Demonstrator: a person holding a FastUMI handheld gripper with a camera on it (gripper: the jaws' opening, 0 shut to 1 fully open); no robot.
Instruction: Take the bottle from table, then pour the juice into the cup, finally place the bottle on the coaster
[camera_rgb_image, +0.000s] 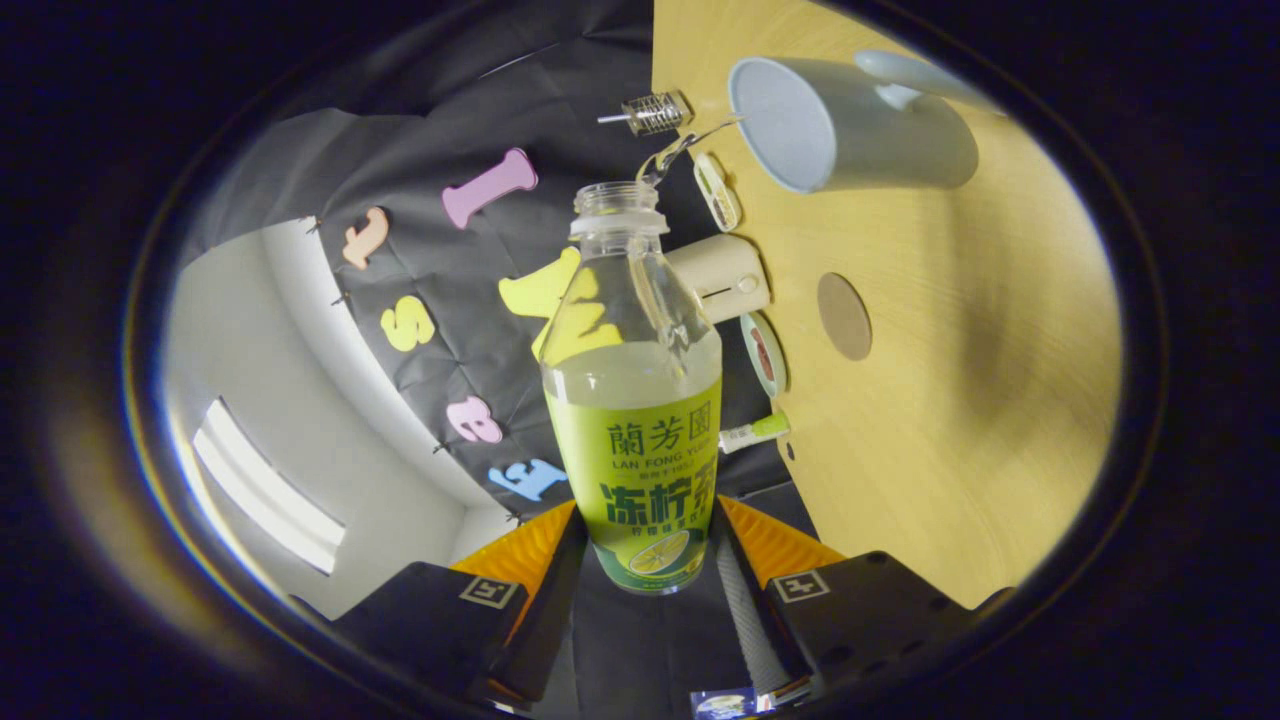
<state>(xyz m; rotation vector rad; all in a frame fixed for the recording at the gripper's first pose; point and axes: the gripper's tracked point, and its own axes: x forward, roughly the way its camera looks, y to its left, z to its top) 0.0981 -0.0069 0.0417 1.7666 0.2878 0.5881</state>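
Clamped on the bottle (633, 420) by gripper (645, 560) at frame centre, tilted, open mouth short of the cup (800, 125) at upper right: risk of juice splashing onto the table (950, 400) near the coaster (844, 316).

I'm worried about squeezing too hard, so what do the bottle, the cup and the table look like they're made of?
The bottle, held between the gripper fingers, looks like thin clear plastic with a glossy printed label; you see through its neck. The cup seems glazed ceramic, pale and smooth. The table looks like light wood or laminate, with faint grain.
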